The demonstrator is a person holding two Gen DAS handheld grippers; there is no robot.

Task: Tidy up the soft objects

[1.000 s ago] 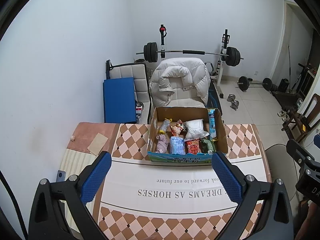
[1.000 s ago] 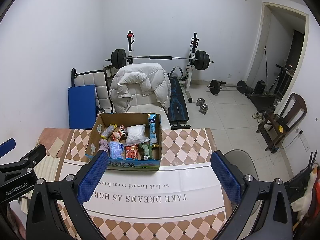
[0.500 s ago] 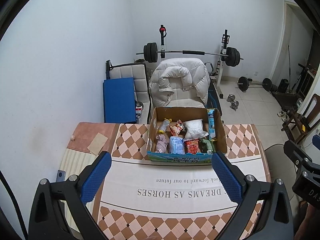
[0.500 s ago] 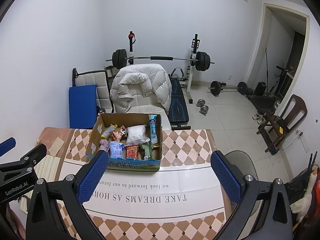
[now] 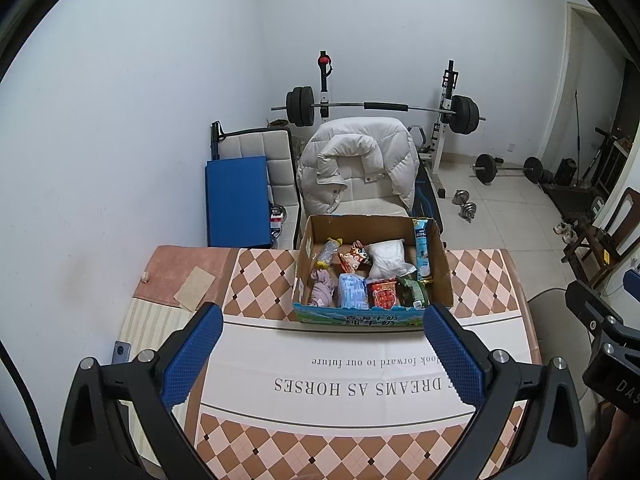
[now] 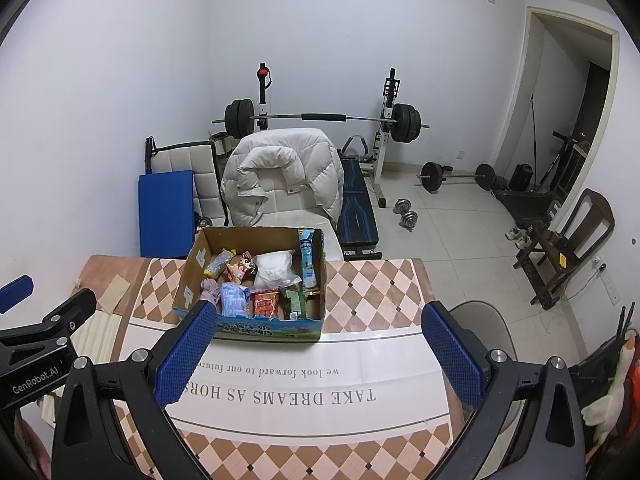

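An open cardboard box (image 5: 438, 268) stands at the far side of the table, also in the right wrist view (image 6: 320, 272). It holds several soft items: a white pouch (image 5: 386, 254), a light-blue pack (image 5: 353, 290), a red packet (image 5: 382, 294), a pink cloth (image 5: 322, 288) and a tall blue-white carton (image 5: 422, 250). My left gripper (image 5: 322, 350) is open and empty, held above the table in front of the box. My right gripper (image 6: 318, 348) is open and empty, to the right of the left one.
The table (image 5: 476, 280) has a checkered cloth with a white printed band. A chair with a white puffer jacket (image 5: 360, 160) stands behind the table. A blue mat (image 5: 236, 200), a barbell rack (image 5: 380, 106) and dumbbells (image 5: 466, 208) are beyond. A wooden chair (image 6: 568, 240) is at right.
Both views have shifted very slightly; the grippers stay open and empty, and the box and its contents have not moved.
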